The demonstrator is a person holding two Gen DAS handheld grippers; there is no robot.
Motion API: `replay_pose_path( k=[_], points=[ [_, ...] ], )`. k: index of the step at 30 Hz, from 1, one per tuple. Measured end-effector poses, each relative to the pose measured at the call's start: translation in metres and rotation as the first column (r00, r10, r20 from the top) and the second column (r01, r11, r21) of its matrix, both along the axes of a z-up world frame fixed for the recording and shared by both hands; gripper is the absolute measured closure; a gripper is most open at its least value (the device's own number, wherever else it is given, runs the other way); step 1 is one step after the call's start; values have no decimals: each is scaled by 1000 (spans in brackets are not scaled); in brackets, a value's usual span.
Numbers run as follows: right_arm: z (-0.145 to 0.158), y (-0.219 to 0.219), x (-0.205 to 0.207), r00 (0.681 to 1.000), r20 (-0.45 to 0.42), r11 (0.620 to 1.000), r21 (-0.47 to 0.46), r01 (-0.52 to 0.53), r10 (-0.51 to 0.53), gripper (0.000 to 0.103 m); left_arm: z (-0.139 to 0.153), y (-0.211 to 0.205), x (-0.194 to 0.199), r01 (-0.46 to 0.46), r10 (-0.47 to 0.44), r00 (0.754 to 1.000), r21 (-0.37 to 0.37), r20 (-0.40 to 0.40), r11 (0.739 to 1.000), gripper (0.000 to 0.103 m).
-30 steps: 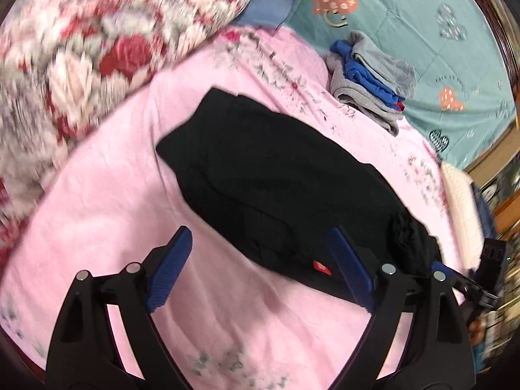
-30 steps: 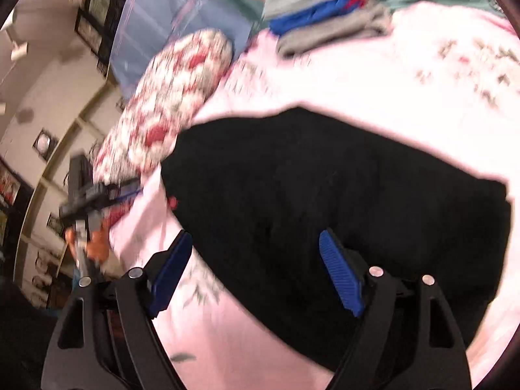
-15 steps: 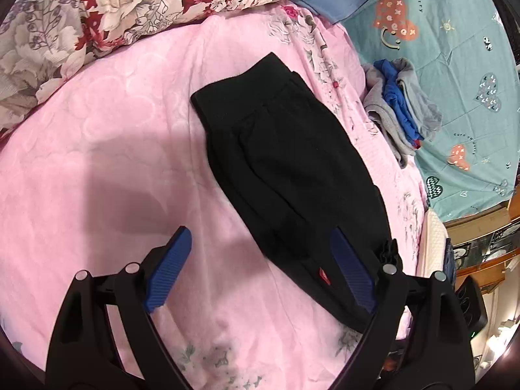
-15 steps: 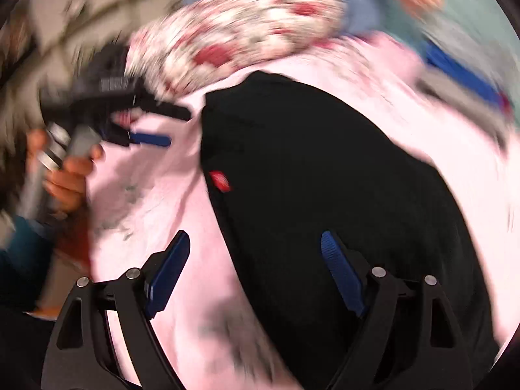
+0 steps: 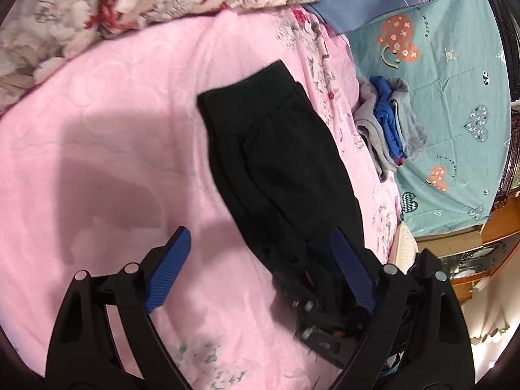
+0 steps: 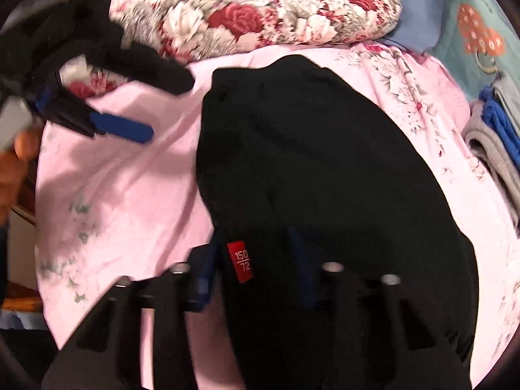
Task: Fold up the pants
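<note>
Black pants (image 5: 279, 162) lie flat on the pink bedsheet (image 5: 113, 130), waistband at the far end. They fill the right wrist view (image 6: 325, 162), with a red size tag (image 6: 240, 260) at the near end. My left gripper (image 5: 260, 269) hovers open above the sheet beside the pants' near end, nothing between its fingers. From the right wrist camera the left gripper (image 6: 169, 107) shows at the upper left, held by a hand (image 6: 19, 152). My right gripper (image 6: 255, 266) has its jaws drawn in around the tagged end of the pants. It also appears blurred (image 5: 312, 312) in the left wrist view.
A floral quilt (image 5: 162, 0) lies along the far side of the bed. A pile of grey and blue clothes (image 5: 390, 120) sits right of the pants on a teal sheet (image 5: 448, 65). Wooden furniture (image 5: 471, 253) stands past the bed's right edge.
My right gripper swung round to the tagged end of the pants and its jaws narrowed over the fabric. The left gripper stayed open and drifted little.
</note>
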State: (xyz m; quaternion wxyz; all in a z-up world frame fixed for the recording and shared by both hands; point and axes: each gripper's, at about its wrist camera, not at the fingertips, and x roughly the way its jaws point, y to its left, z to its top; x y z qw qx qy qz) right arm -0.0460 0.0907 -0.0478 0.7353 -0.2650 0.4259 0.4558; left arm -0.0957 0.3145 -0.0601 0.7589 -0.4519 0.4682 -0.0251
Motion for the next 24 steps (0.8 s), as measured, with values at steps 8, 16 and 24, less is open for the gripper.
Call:
replay_pose_path(
  k=[8,16,24],
  points=[
    [21,-13,18,996,-78,994,95,59,-51,84,-4,-20,24,43,-43,999,-41,16,998,13],
    [21,-14,17,993,-100,991,115,72,-60,84,-22,-20,47,-24,24,1000,-70,-3,997,12],
    [22,-18,18,989,-130,986,139,89,-71,84,-20,-13,64,-90,91,995,-30,28,995,11]
  ],
)
